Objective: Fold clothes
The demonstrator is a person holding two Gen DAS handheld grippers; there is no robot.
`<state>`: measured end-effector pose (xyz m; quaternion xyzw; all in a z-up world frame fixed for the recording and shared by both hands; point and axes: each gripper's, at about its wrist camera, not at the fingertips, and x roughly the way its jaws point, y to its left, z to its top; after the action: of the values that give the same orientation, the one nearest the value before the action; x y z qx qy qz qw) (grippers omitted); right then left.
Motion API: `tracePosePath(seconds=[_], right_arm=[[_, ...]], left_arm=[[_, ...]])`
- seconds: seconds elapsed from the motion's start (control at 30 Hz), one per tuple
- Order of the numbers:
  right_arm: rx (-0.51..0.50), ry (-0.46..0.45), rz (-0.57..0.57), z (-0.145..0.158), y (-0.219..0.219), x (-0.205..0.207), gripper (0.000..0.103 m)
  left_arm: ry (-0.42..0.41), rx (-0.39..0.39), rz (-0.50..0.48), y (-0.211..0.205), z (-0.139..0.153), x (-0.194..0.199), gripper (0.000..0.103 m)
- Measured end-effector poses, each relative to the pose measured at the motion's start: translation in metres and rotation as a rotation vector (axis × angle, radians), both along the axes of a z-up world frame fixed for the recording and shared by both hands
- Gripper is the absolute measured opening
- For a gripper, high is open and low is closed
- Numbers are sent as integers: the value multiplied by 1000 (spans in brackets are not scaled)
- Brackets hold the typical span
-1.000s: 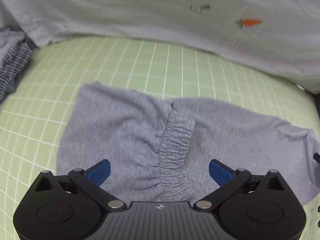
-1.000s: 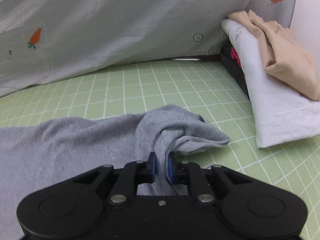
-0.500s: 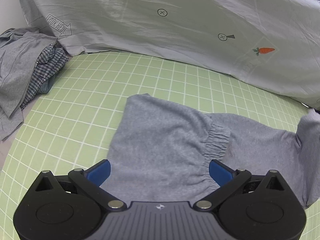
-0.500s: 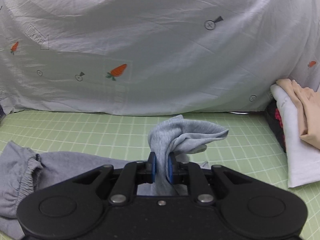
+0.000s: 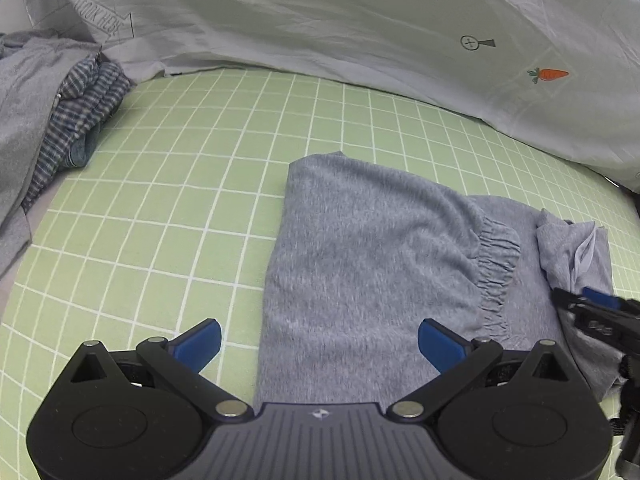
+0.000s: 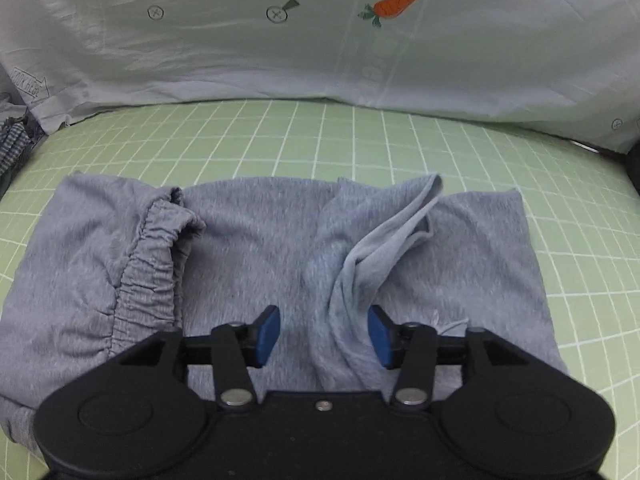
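A grey garment (image 5: 360,260) with a gathered elastic waistband (image 5: 496,268) lies folded on the green grid mat (image 5: 180,160). My left gripper (image 5: 318,340) is open above the garment's near left edge, with nothing gripped. In the right wrist view the same garment (image 6: 248,248) lies flat, its right end laid back over itself in a loose ridge (image 6: 380,240). My right gripper (image 6: 324,334) is opening; the ridge of cloth runs between its blue pads (image 6: 268,334), which do not press on it. The right gripper's tip (image 5: 592,308) shows at the right edge of the left wrist view.
A pale sheet printed with carrots (image 5: 360,20) hangs along the back of the mat (image 6: 320,140). A pile of clothes with a blue striped piece (image 5: 76,120) lies at the far left. Bare mat stretches left of the garment.
The right gripper carried the garment's end leftward over the rest, then its jaws parted and the cloth dropped onto the garment. The left gripper, still open, shifted toward the garment's left edge.
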<state>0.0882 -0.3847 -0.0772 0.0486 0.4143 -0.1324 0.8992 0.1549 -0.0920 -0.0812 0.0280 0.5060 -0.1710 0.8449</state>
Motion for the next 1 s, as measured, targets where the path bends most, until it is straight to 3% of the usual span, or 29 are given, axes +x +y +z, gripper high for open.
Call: tracePosePath(seconds=[0.1,0.33,0.43,0.47,0.5,0.53,0.57,0.6,0.77,0.87,0.93,1.0], right_arm=[[-29,-61,-28,16,-7,-15,83],[112,22,-218,-10,-46,-34,85],[184,5,-264,-18,-52,-41,84],[205,-13,-253,-18,-52,-41,81],[227,-30,-237,-18,-52,-41,60],[248,-48,-202,-17,-50,-40,30],[266,-62,-166,-15,-48,-39,14],[278,-66,-129,-12,-43,-38,9],[295,-62,25,-2,3,-39,10],[303,-27,111,-2,29,-45,16],[323,-44,123,3,34,-51,37],[317,-91,83,14,29,-57,48]], left_arm=[[22,-13,7,-1,-8,1,103],[39,-6,24,-3,-10,-9,103],[28,-4,25,-6,-7,-12,103],[23,-8,22,-7,-5,-14,103],[20,-9,17,-8,-3,-16,103],[17,-9,10,-9,-2,-18,103],[15,-8,4,-10,-1,-21,103],[12,-5,-1,-10,0,-23,103],[12,-1,-1,-6,2,-31,103],[12,-4,4,-3,3,-33,103],[10,-6,2,-2,4,-34,103],[13,-6,0,-1,3,-34,103]])
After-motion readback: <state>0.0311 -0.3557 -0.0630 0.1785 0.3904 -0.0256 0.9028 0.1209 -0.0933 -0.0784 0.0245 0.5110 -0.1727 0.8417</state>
